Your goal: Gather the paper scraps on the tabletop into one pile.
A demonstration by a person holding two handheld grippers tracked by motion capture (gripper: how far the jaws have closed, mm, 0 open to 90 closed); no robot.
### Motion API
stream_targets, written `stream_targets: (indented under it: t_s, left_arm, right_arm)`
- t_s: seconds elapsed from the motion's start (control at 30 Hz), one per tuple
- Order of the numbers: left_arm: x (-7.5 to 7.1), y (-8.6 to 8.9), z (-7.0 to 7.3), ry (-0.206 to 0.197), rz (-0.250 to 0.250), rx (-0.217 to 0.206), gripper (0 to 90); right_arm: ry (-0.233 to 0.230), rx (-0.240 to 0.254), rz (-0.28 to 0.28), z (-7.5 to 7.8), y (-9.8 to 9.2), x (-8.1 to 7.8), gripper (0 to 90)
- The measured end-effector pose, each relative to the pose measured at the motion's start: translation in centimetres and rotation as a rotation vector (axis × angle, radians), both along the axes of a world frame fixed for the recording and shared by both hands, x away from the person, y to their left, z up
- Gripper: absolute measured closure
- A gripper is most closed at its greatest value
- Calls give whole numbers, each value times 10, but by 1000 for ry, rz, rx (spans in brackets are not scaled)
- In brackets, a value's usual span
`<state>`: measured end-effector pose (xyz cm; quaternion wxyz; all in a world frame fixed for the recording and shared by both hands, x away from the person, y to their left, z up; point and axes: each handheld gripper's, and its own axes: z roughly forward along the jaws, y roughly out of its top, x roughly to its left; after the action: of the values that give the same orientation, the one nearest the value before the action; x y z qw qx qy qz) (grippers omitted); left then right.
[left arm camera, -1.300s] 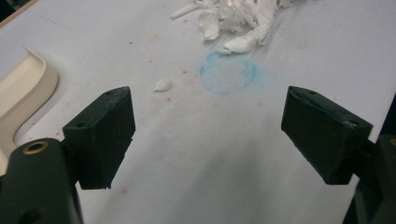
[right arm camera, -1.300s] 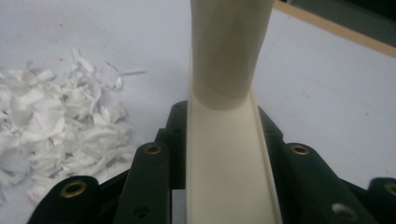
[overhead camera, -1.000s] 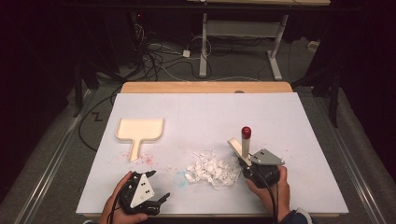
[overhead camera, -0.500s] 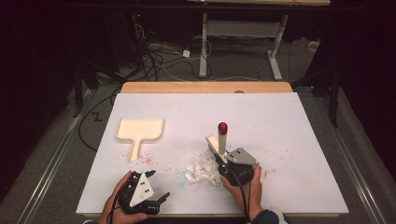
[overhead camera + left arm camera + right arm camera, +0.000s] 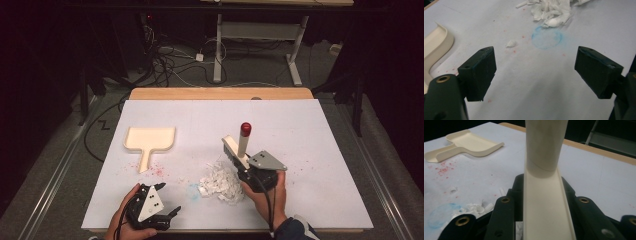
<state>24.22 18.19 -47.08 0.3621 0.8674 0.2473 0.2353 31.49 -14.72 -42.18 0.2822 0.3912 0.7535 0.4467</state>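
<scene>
The right tongs (image 5: 248,167), clenched on a cream brush (image 5: 239,147) with a red-tipped handle, have swept left into the shredded-paper pile (image 5: 220,182) mid-desk; the left tongs (image 5: 162,207) rest released, the dustpan (image 5: 149,141) well apart

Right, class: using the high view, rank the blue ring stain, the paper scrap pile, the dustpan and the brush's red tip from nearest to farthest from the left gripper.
From the left gripper:
1. Blue ring stain, just to its right.
2. Paper scrap pile, further right.
3. Dustpan, beyond it toward the table's far left.
4. Brush's red tip, far right, above the right gripper.
</scene>
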Motion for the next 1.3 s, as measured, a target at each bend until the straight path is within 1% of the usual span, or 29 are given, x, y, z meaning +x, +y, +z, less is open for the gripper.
stream_targets:
  t_s: [0.03,0.07,0.17,0.27,0.3,0.37,0.43,0.47,0.57,0.67,0.73,0.8,0.9,0.97,1.1,1.23,1.27,1.3]
  left_arm:
    - [0,0,0,-1,0,1,167]
    - [0,-1,0,-2,0,1,167]
    - [-1,-2,0,-3,-2,9,167]
    - [-1,-1,0,-3,-2,11,167]
    - [-1,-1,0,-3,-1,11,167]
    - [-1,-1,0,-4,0,10,167]
    - [-1,-1,0,-3,-1,11,166]
    - [-1,-1,0,-2,-1,13,167]
    - [-2,-1,0,-3,-3,14,167]
    - [-1,-2,0,-2,-5,22,166]
    - [-1,-3,0,1,-9,27,167]
    - [-1,-5,-1,3,-14,30,167]
    - [-1,-6,-2,7,-23,36,167]
    - [-1,-6,-2,10,-24,34,167]
    - [0,-5,-2,10,-22,29,167]
    - [0,-4,-2,10,-22,31,167]
    - [0,-4,-3,20,-23,29,167]
    - [0,-4,-3,20,-22,30,167]
  right_arm:
    - [10,16,0,3,-6,-1,675]
    - [15,30,13,7,-12,-2,675]
    - [30,28,39,13,-26,-7,675]
    - [24,-14,103,17,-40,-15,675]
    - [37,-23,130,18,-45,-18,675]
    - [56,-37,148,21,-55,-26,676]
    - [73,-58,178,23,-64,-35,676]
    - [80,-72,190,22,-68,-39,676]
    - [120,-108,243,18,-78,-51,675]
    - [151,-139,269,13,-87,-61,676]
    - [178,-148,283,8,-90,-65,676]
    - [202,-158,307,2,-88,-67,676]
    - [227,-146,349,-3,-79,-69,676]
    - [215,-158,377,-4,-69,-68,676]
    - [199,-164,396,-7,-50,-63,676]
    - [181,-133,398,-7,-36,-54,676]
    - [167,-128,395,-6,-33,-52,676]
    - [163,-125,398,-5,-30,-49,676]
